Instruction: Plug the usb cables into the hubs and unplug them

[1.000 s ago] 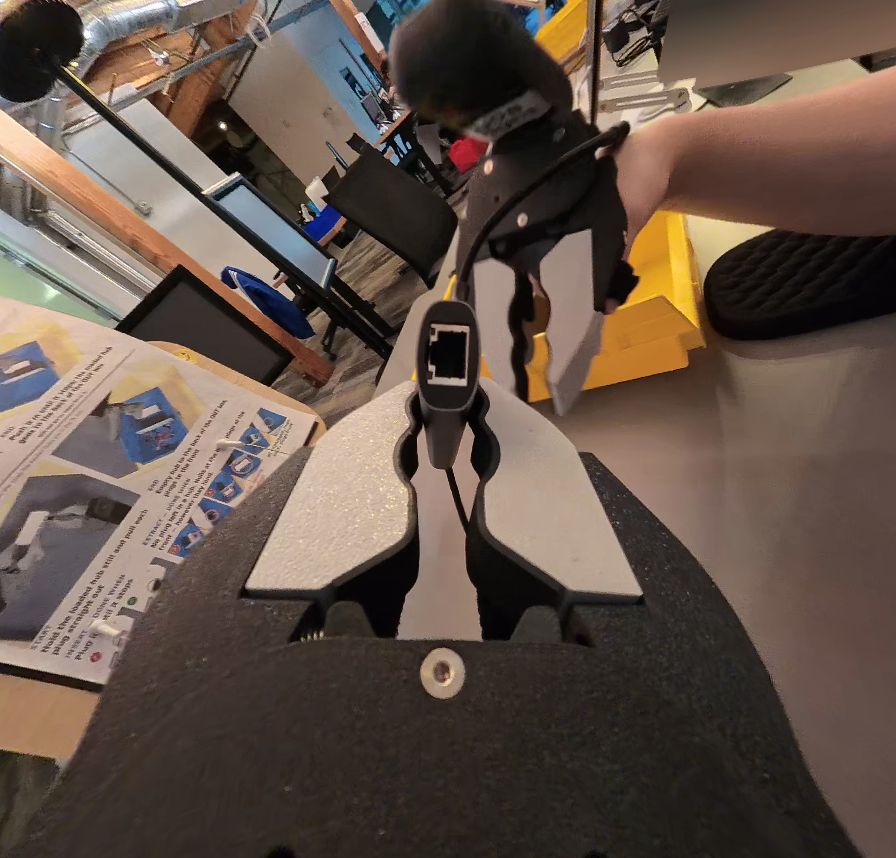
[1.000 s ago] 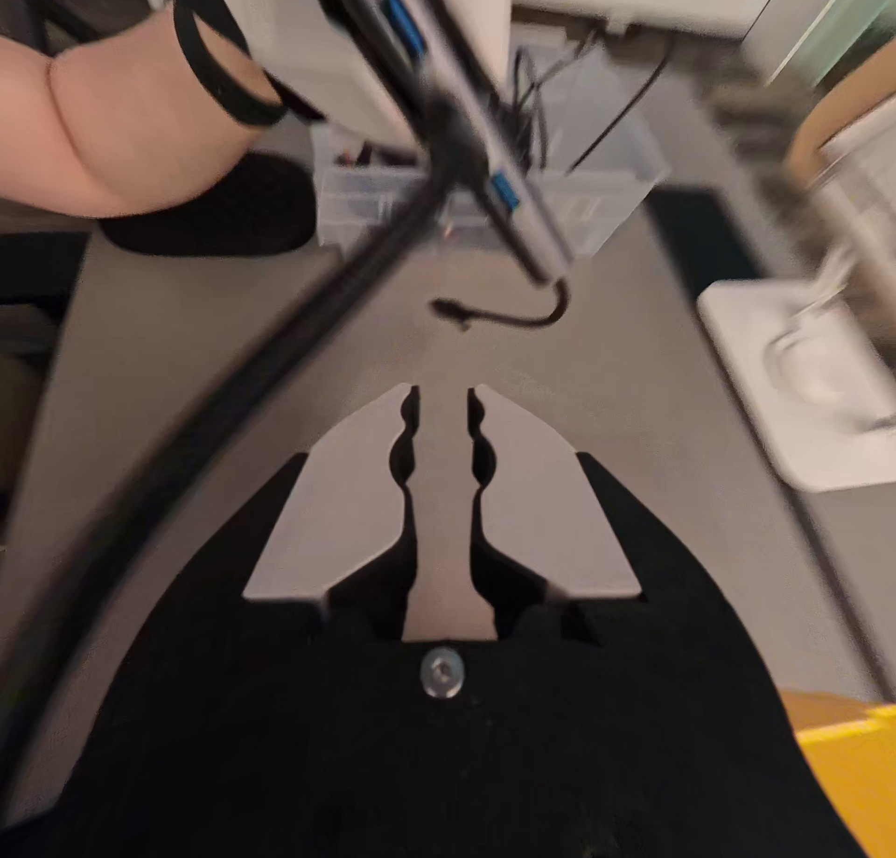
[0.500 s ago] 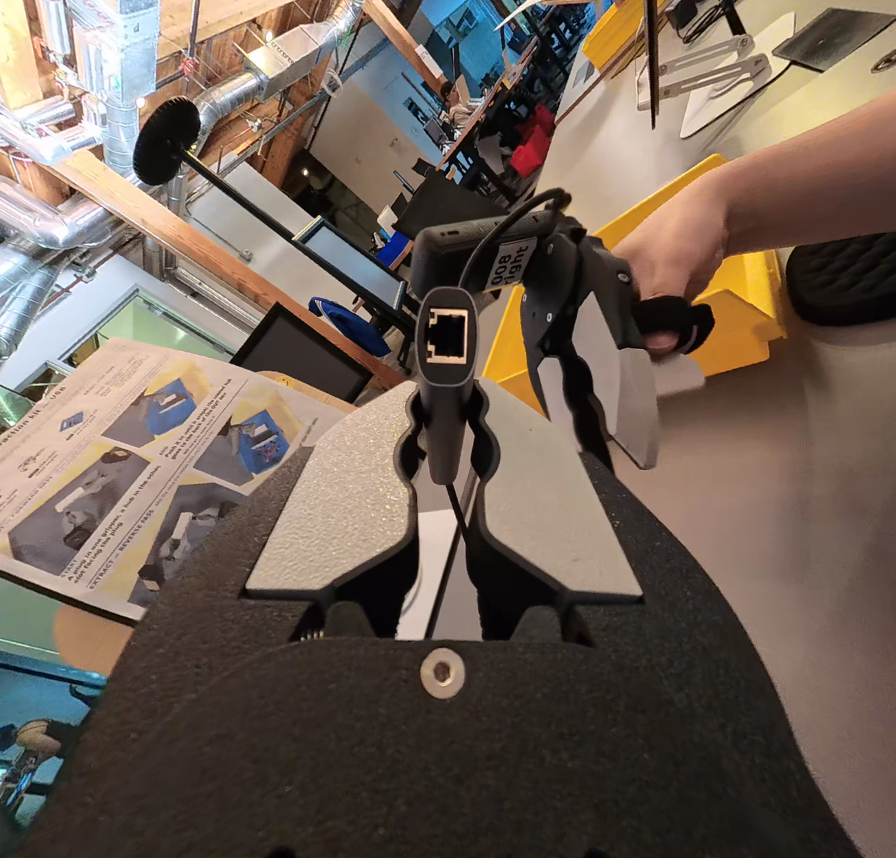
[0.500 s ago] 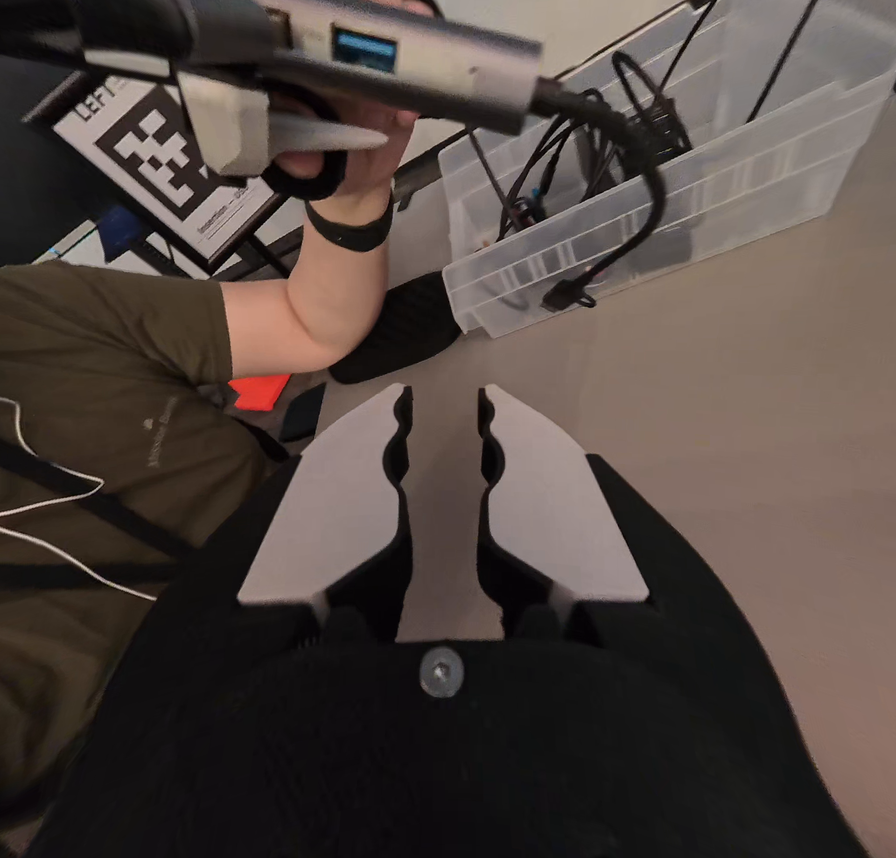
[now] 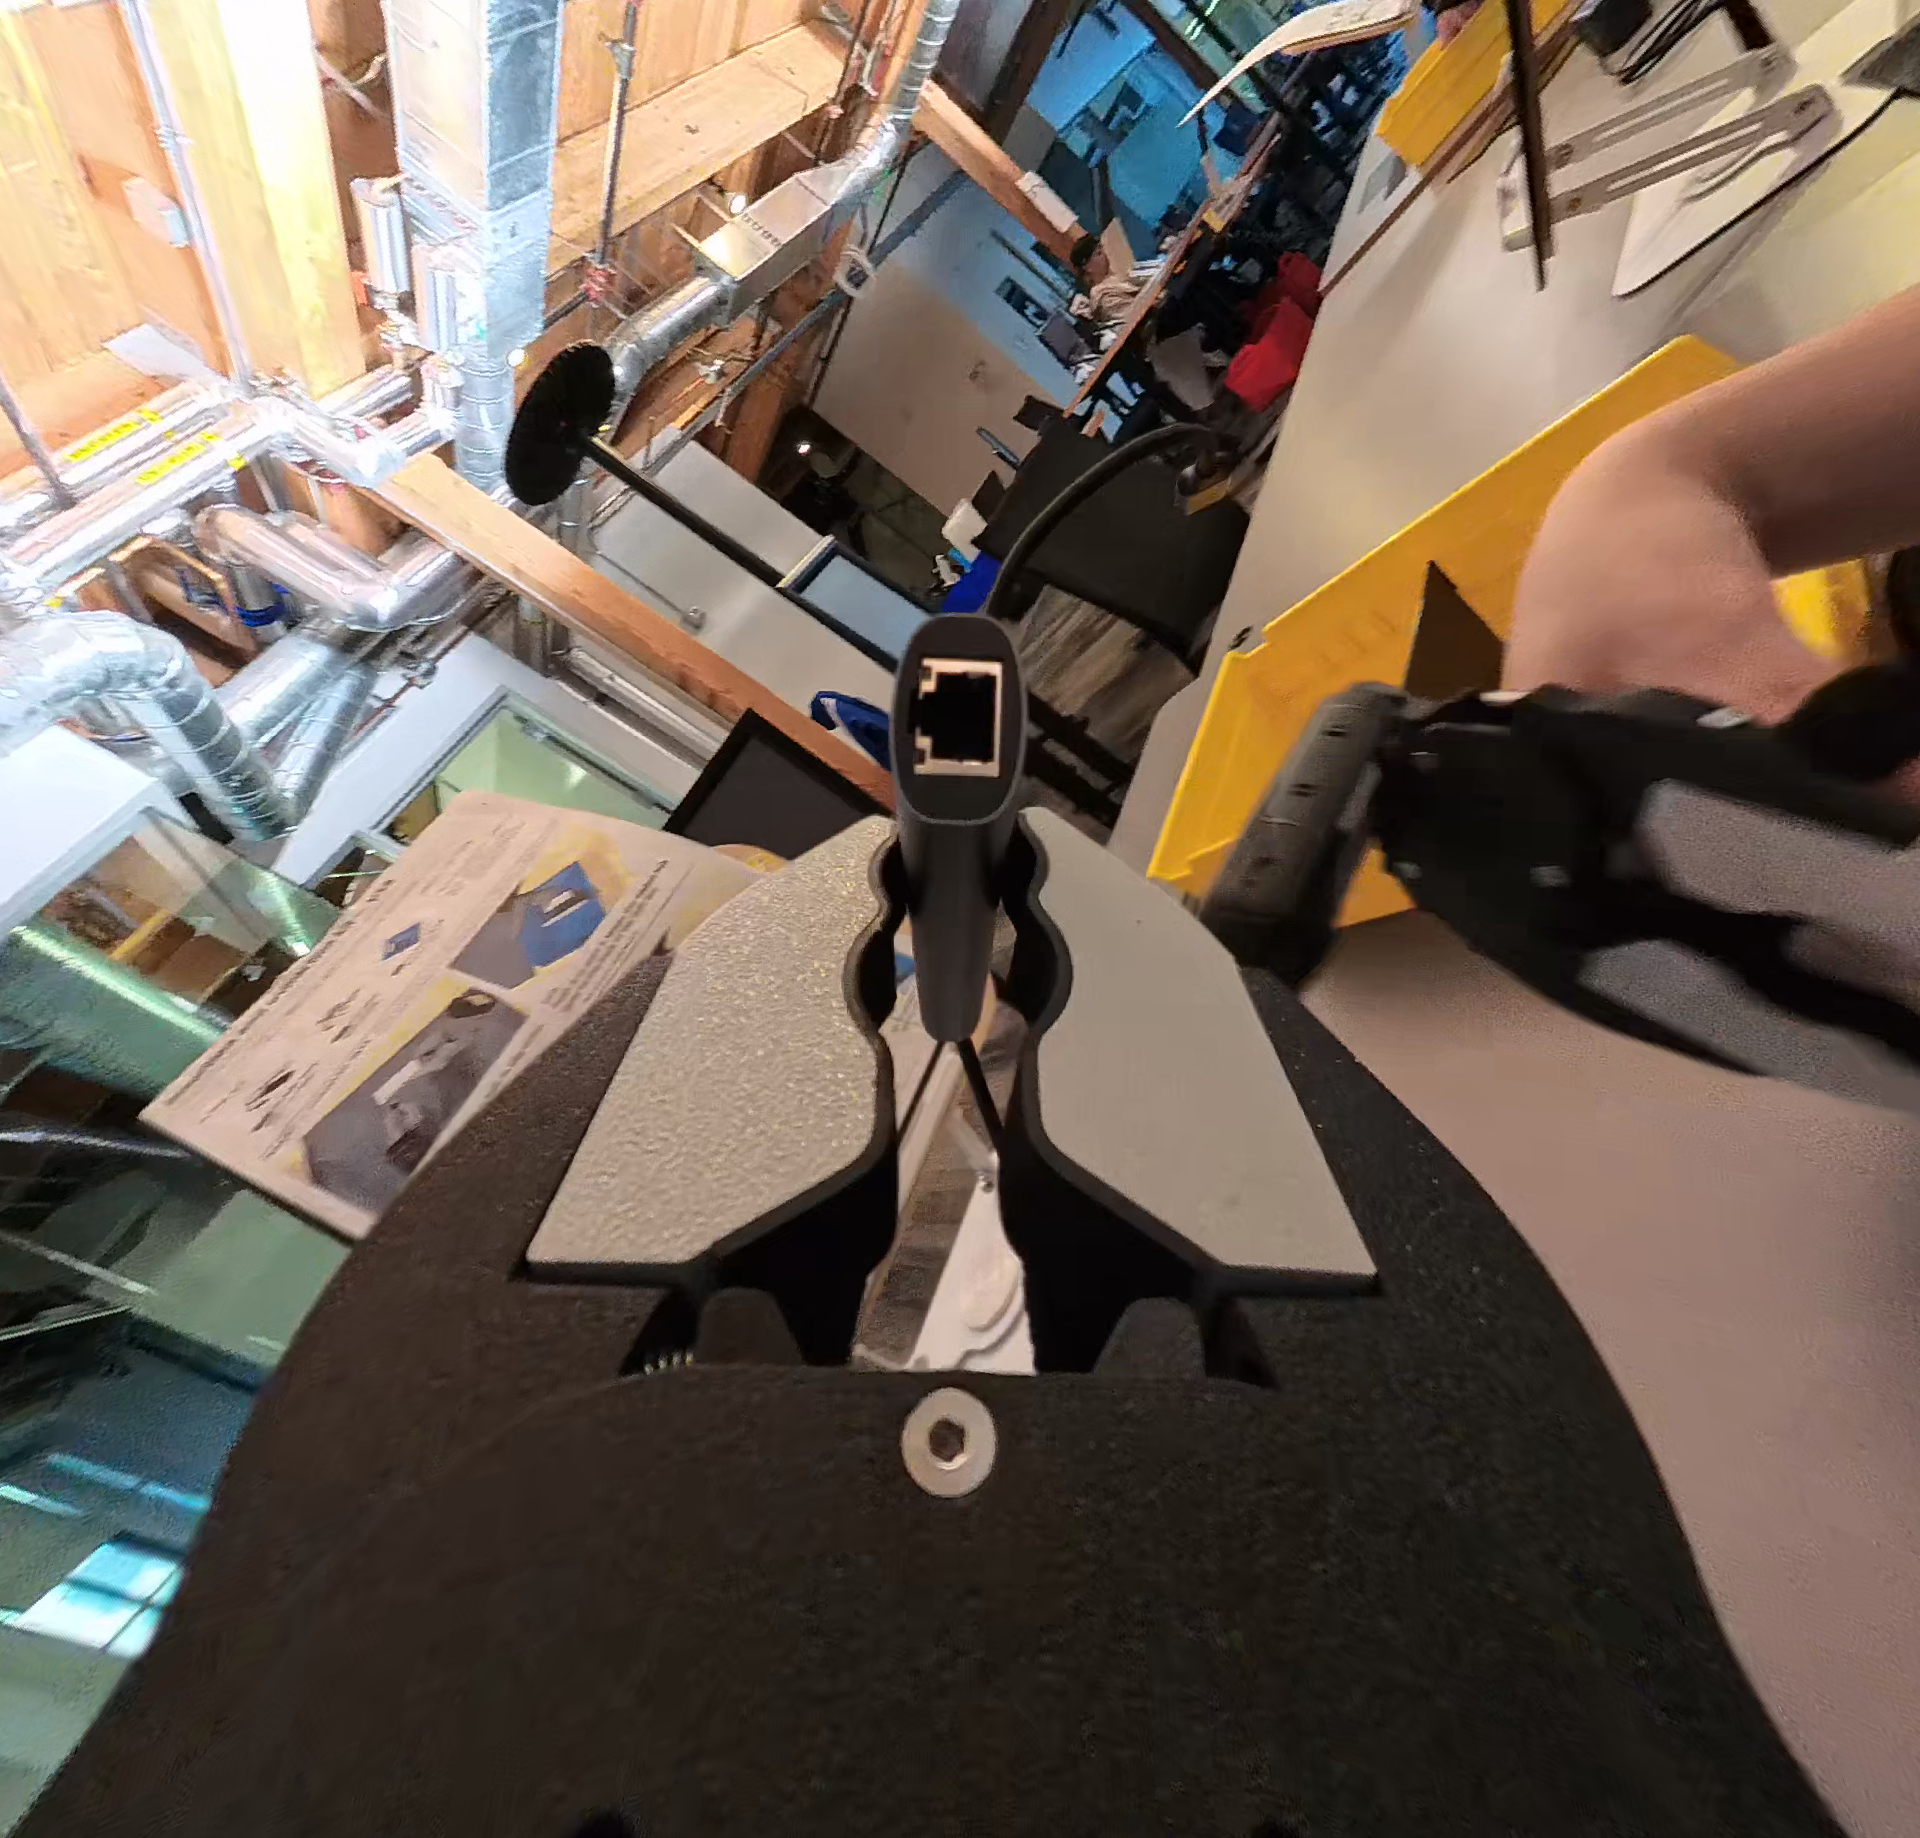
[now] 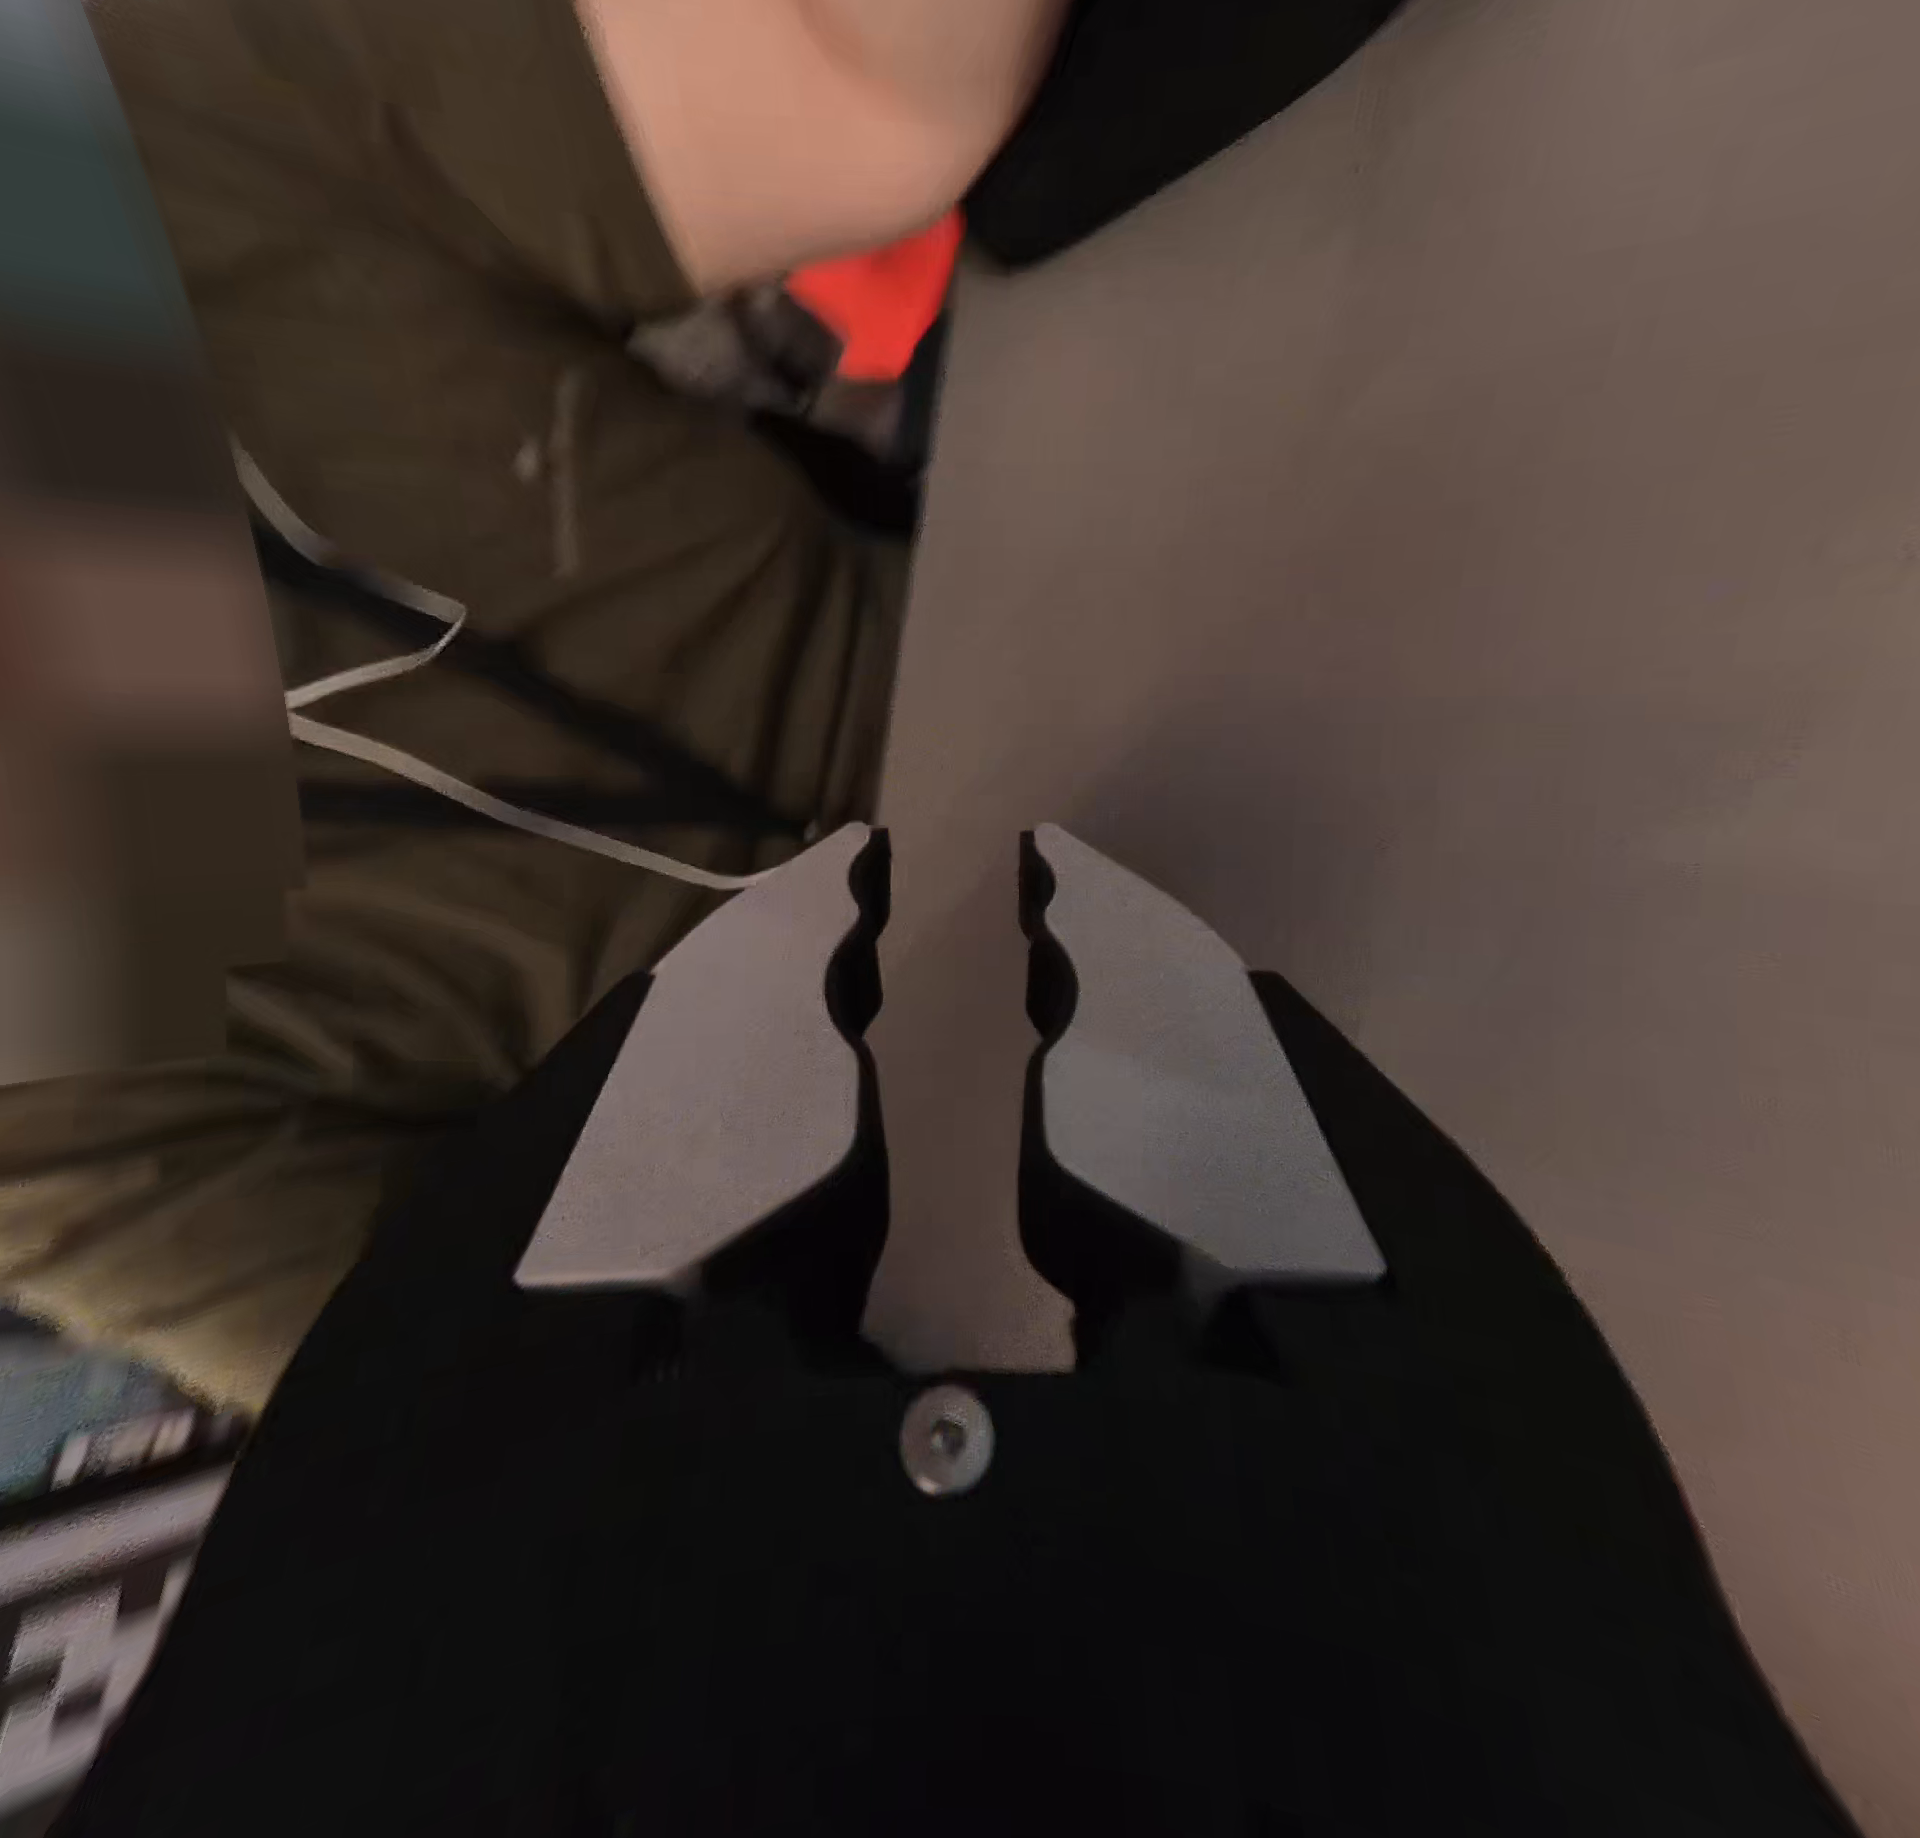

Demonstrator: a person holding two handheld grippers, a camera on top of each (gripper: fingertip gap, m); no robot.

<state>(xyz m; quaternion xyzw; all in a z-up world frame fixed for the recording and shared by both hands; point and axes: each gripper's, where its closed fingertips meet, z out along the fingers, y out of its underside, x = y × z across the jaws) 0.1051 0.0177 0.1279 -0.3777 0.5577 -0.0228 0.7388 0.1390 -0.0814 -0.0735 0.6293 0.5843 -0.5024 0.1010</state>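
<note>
At the centre of the left wrist view, the left gripper [image 5: 954,853] is clenched on the hub [image 5: 956,801], a dark slim body that stands up between the fingertips with its square end socket facing the camera and its thin black lead running down between the fingers. No usb cable shows in any port that these pictures reveal, so I judge the plugging not yet begun with this hub, or the unplugging already finished; which of the two cannot be told. At right of that same view the right gripper [image 5: 1683,915] hangs blurred over the grey bench [image 5: 1621,1217], in front of a yellow bin [image 5: 1340,666]. Its own view shows the right gripper [image 6: 954,853] released, jaws apart by a narrow gap with nothing between them, only bare bench [image 6: 1455,645] beyond.
</note>
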